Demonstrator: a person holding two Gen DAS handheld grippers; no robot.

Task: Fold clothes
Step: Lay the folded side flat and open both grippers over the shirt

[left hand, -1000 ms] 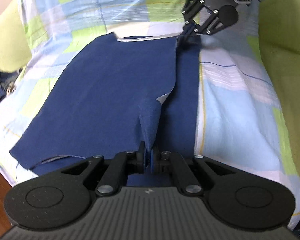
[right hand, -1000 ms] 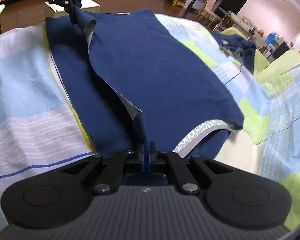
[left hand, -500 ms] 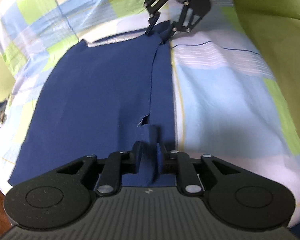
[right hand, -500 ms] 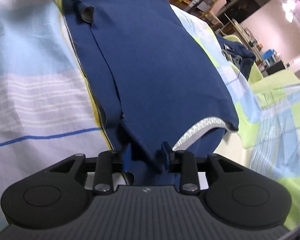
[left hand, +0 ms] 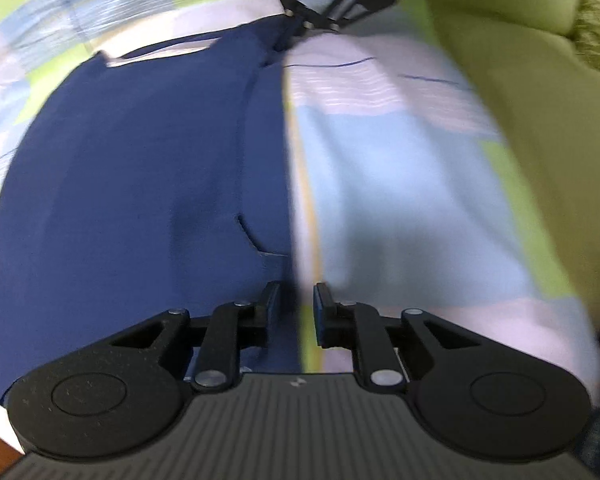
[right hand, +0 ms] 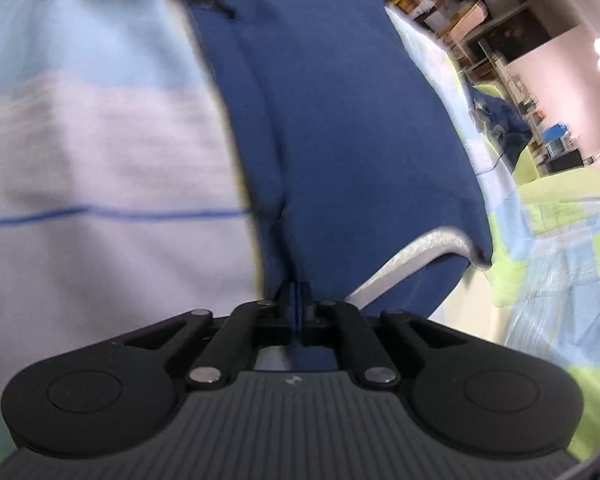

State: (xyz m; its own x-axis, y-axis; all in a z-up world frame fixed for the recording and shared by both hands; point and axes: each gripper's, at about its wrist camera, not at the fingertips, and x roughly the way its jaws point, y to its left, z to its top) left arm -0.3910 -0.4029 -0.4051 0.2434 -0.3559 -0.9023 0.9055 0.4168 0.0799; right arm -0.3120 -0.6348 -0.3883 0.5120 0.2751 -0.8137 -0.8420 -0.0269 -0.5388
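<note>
Left wrist view. A dark blue garment point(left hand: 140, 184) lies flat on a bed covered by a checked sheet point(left hand: 400, 200) of pale blue, white and green; one long side strip of the garment is folded over its body, the folded edge running up the view. In the foreground the left tool point(left hand: 296, 308) has its fingers apart, having just been opening, and they straddle the garment's right border without pressing on it. At the far end of the fold the right tool point(left hand: 300, 28) sits low at the garment's edge. A green cushion point(left hand: 520, 80) bounds the bed on the right.

Right wrist view. The sheet fills the left; the garment extends from the tool toward the far end, with a pale inner band point(right hand: 412, 256) showing at its near opening. The right tool's fingers, having just been closing, are together; whether cloth is pinched between them cannot be told. A second dark blue cloth point(right hand: 500, 128) lies on the bed farther right, well apart.
</note>
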